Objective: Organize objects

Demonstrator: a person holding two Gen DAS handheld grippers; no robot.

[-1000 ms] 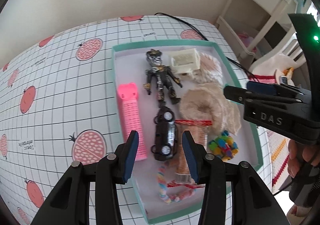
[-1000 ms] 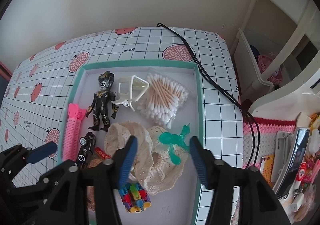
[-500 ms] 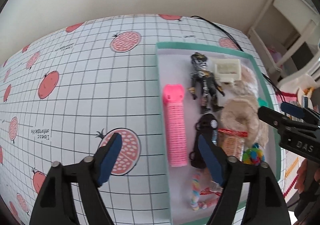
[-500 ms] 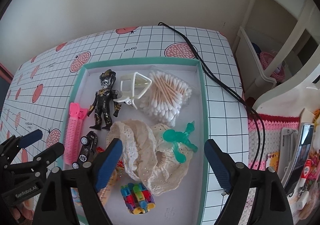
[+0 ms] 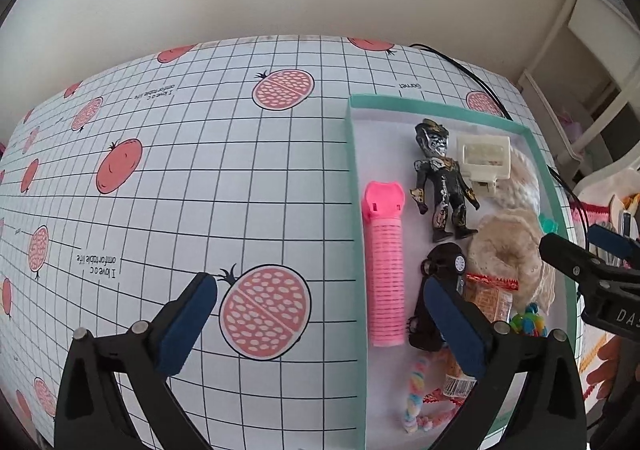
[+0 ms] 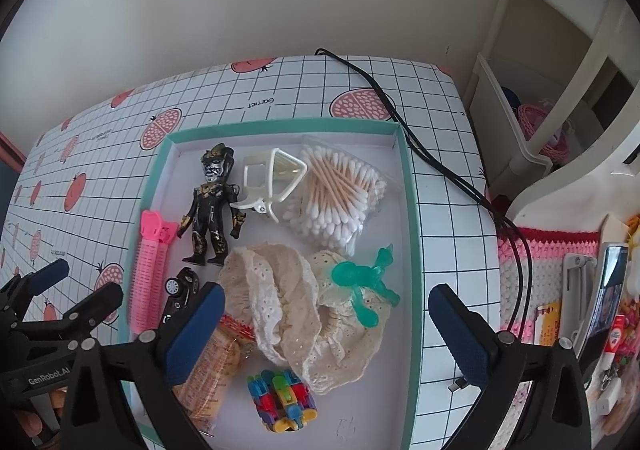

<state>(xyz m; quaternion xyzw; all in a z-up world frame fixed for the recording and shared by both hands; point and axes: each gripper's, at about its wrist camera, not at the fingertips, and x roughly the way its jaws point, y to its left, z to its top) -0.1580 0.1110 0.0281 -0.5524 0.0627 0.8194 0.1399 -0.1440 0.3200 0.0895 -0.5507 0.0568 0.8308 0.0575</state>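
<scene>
A teal-rimmed tray [image 5: 354,154] [image 6: 406,186] on the pomegranate-print table holds a pink hair roller [image 5: 384,270] [image 6: 150,270], a black action figure [image 5: 442,182] [image 6: 212,206], a black toy car [image 5: 438,290] [image 6: 180,296], a cream hair claw [image 6: 272,178], cotton swabs [image 6: 340,194], cream lace scrunchies [image 6: 288,298], a green clip [image 6: 362,284], a snack packet [image 6: 212,366] and a colourful block toy [image 6: 282,398]. My left gripper [image 5: 320,324] hangs open over the tray's left rim. My right gripper [image 6: 328,334] is open above the scrunchies.
A black cable [image 6: 420,146] runs across the table's far right corner. White shelving [image 6: 540,98] stands past the right edge, with a crocheted mat [image 6: 520,270] and small clutter. A candy string [image 5: 414,398] lies at the tray's near end. Bare tablecloth [image 5: 180,178] lies left of the tray.
Both grippers opened wider. The left gripper shifted left, from above the toy car to straddling the tray's left rim. The right gripper pulled back slightly.
</scene>
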